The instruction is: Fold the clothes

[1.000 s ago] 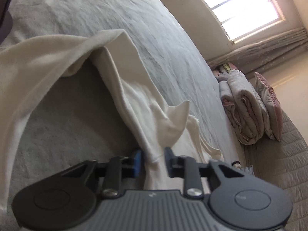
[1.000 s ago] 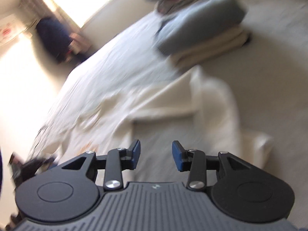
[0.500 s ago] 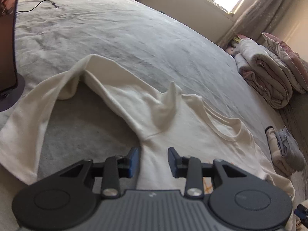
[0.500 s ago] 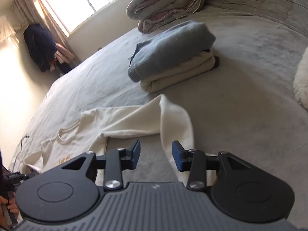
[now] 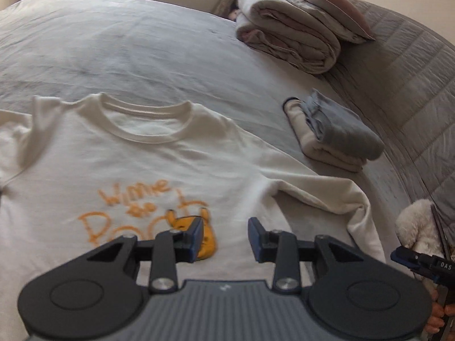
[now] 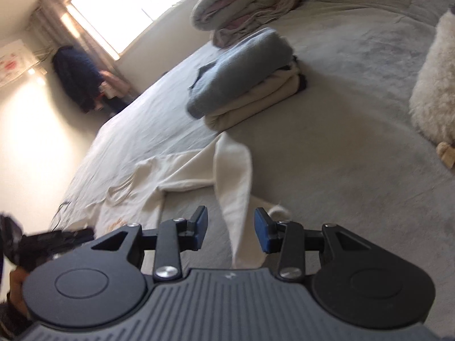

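Note:
A cream long-sleeved shirt (image 5: 159,167) with an orange print lies face up on the grey bed (image 5: 128,56), collar toward the far side. My left gripper (image 5: 226,237) hovers open over its chest, holding nothing. The shirt's right sleeve (image 5: 341,199) bends back on the bedcover. In the right wrist view the same shirt (image 6: 182,173) shows from the side, its sleeve (image 6: 236,182) running down toward my right gripper (image 6: 231,228), which is open just above the cuff end. The right gripper (image 5: 418,261) also peeks in at the left view's right edge.
A folded stack, blue garment on cream one (image 5: 335,133), sits right of the shirt. A rolled duvet and pillow (image 5: 298,31) lie by the quilted headboard (image 5: 412,65). A fluffy white toy (image 6: 435,82) rests at the right. A window (image 6: 125,5) and hanging dark clothes (image 6: 79,74) stand beyond the bed.
My left gripper let go of the shirt's sleeve and swung right, now above the printed chest. The right gripper stayed open and drew closer to the right sleeve.

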